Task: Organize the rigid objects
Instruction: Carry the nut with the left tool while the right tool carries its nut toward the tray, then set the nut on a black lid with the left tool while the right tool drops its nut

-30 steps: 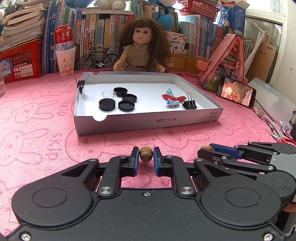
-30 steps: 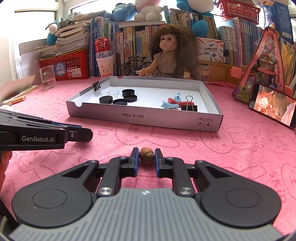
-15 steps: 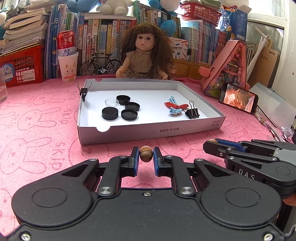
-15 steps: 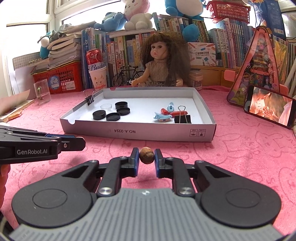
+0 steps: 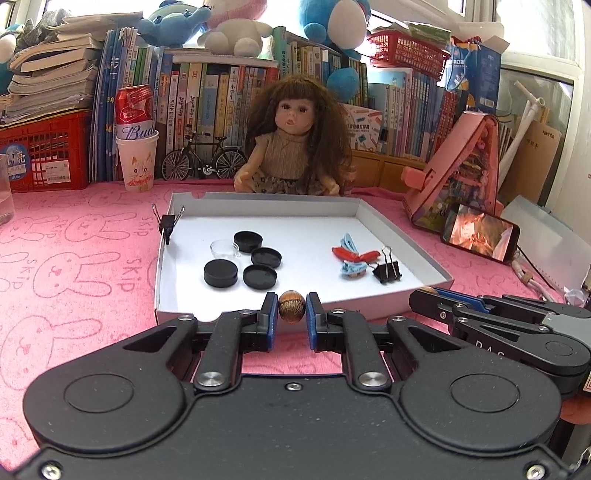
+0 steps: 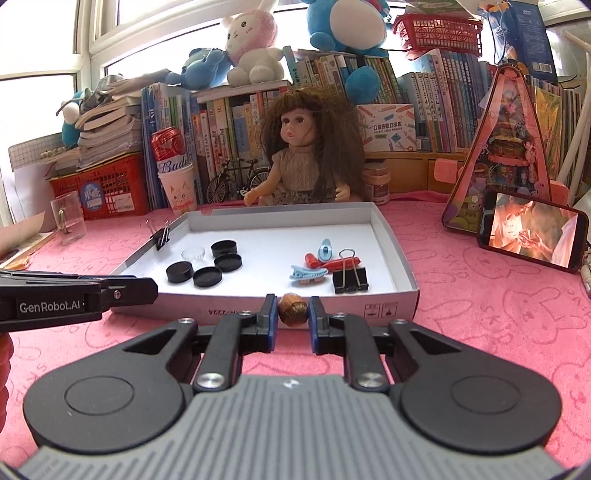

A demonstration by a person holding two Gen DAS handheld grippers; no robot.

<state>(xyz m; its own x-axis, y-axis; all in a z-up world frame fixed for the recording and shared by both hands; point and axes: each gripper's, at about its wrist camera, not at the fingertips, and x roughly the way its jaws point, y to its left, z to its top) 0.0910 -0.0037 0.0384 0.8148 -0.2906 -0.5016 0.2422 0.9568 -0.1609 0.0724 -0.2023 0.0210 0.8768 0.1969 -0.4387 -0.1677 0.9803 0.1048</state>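
— What's the setting here?
— A table under a pink cloth (image 5: 74,266) printed with rabbit outlines. Behind it runs a long row of books (image 5: 207,96) — upright, tightly packed.
— And on top?
— Plush toys (image 6: 255,48) sit on the books, and a red basket (image 6: 437,31) too. A red crate (image 5: 40,151) on the left carries a stack of books (image 5: 48,85).
— Light?
— Bright daylight from windows (image 6: 55,48) at the back left, washing out the panes.

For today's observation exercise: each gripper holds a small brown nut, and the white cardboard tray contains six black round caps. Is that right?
Not quite. The white cardboard tray holds four black round caps, not six, as the left wrist view shows. Each gripper, left and right, does hold a small brown nut.
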